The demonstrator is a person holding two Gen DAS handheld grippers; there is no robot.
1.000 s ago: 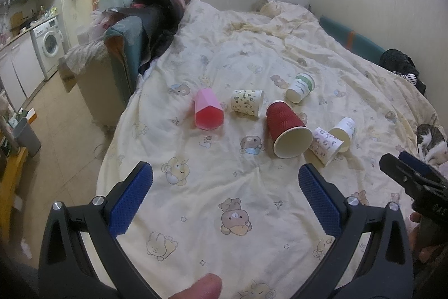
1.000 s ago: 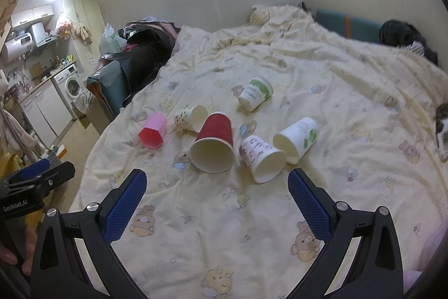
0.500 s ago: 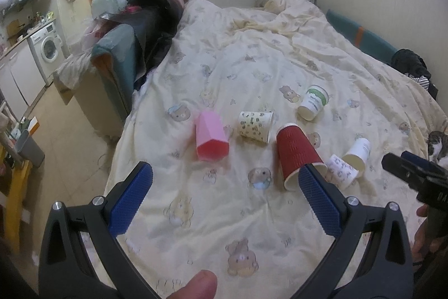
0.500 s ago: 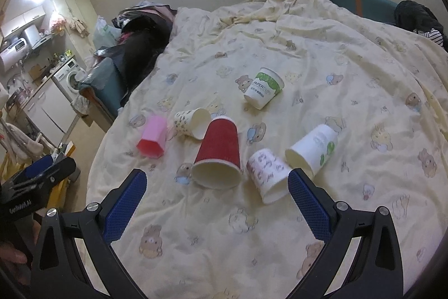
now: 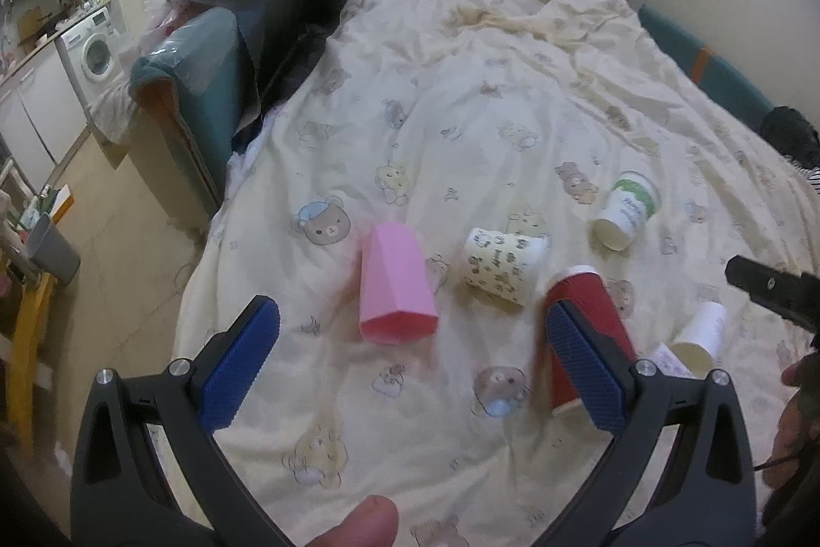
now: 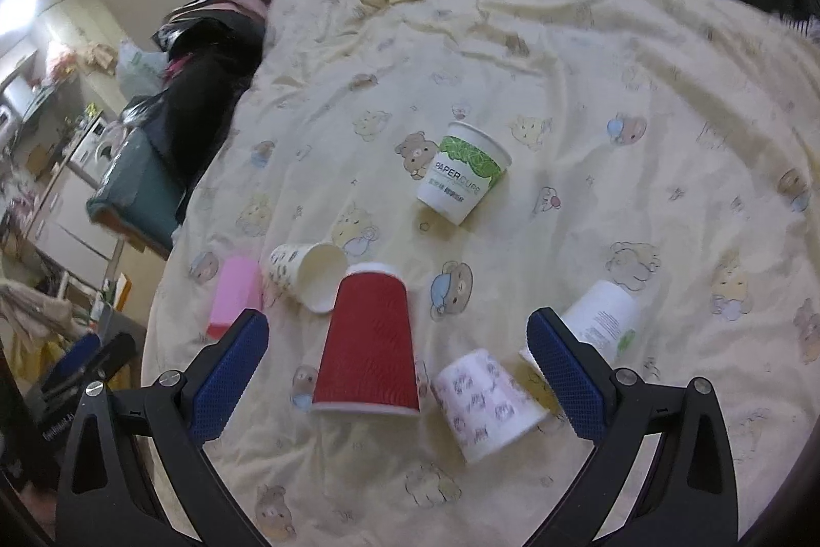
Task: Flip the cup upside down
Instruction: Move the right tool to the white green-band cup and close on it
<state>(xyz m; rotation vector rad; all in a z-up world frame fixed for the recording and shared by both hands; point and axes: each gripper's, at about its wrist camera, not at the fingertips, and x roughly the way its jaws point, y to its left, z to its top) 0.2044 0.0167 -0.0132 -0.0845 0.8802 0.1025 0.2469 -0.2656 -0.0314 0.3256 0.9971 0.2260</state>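
Note:
Several cups lie on their sides on a bear-print bedsheet [image 5: 461, 126]. A pink cup [image 5: 395, 293] lies between my left gripper's [image 5: 410, 367] open blue pads, beyond them. A patterned cup [image 5: 499, 266], a red ribbed cup [image 5: 589, 316], a green-banded white cup [image 5: 626, 209] and a plain white cup [image 5: 699, 334] lie to its right. My right gripper [image 6: 397, 372] is open. The red cup [image 6: 370, 349] and a pink-print cup [image 6: 484, 398] lie between its pads. The green-banded cup [image 6: 464, 173], a white cup [image 6: 597, 321], the patterned cup [image 6: 307, 275] and the pink cup [image 6: 234, 298] also show there.
The bed's left edge drops to a tiled floor [image 5: 118, 270]. A teal chair [image 5: 197, 85] piled with dark bags stands at the bed's far left. A washing machine [image 5: 95, 49] and cabinets are beyond. My right gripper's tip [image 5: 774, 290] shows at the right.
Both grippers have moved forward and lower over the bed, so the cups look nearer. The left view now centres on the pink cup. No cup has moved.

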